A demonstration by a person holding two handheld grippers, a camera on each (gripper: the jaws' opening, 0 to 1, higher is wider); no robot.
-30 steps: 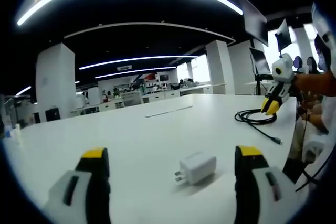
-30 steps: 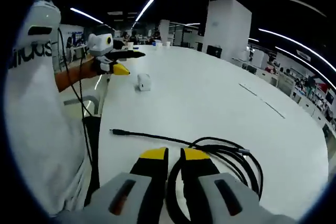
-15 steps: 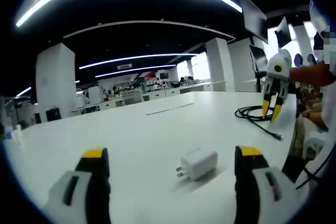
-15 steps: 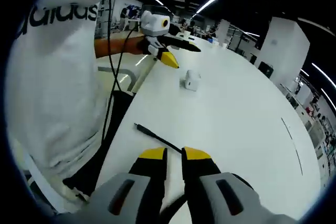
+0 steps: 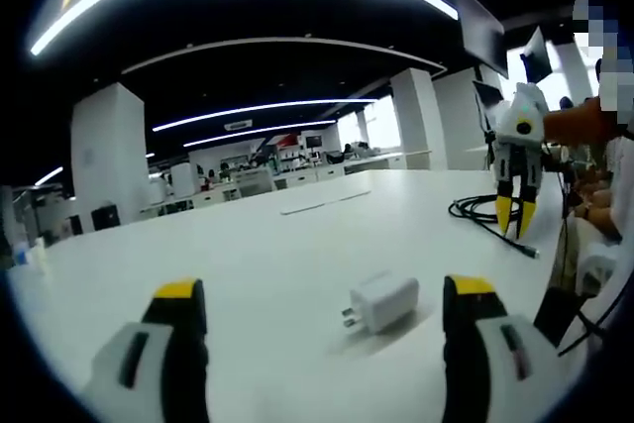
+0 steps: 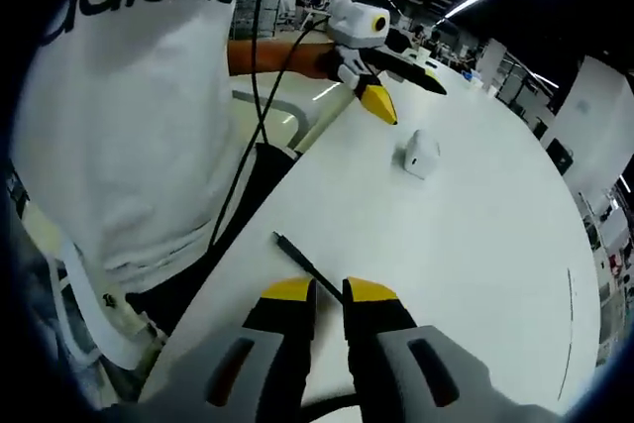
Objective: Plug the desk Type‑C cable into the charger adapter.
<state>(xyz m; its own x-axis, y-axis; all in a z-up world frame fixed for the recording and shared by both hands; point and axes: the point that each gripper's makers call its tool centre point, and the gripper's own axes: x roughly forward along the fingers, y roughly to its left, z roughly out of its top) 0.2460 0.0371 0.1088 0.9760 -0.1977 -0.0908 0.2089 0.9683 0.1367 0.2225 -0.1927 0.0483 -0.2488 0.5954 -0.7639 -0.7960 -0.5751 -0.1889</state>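
The white charger adapter (image 5: 384, 301) lies on the white table between my left gripper's (image 5: 325, 289) wide-open jaws, prongs toward the left jaw; nothing is held. It also shows farther off (image 6: 421, 154) beside the left gripper (image 6: 381, 104). The black Type-C cable (image 6: 302, 263) lies on the table with its plug end (image 6: 278, 238) just ahead of my right gripper (image 6: 329, 290). That gripper's jaws stand almost together, and the cable runs in under their narrow gap; I cannot tell whether they touch it. From the left gripper view, the right gripper (image 5: 515, 217) points down over the cable's straight end (image 5: 525, 245), beside its coil (image 5: 474, 209).
The table's near edge (image 6: 223, 274) runs just left of the cable's plug end. A person in a white shirt (image 6: 139, 136) stands against that edge, holding both grippers. Thin black wires (image 6: 253, 126) hang in front of the shirt. Desks and pillars stand far behind.
The right gripper has left the coil, turned to point down and settled over the cable's straight end near the plug. Its jaw gap looks the same. The left gripper has hardly moved.
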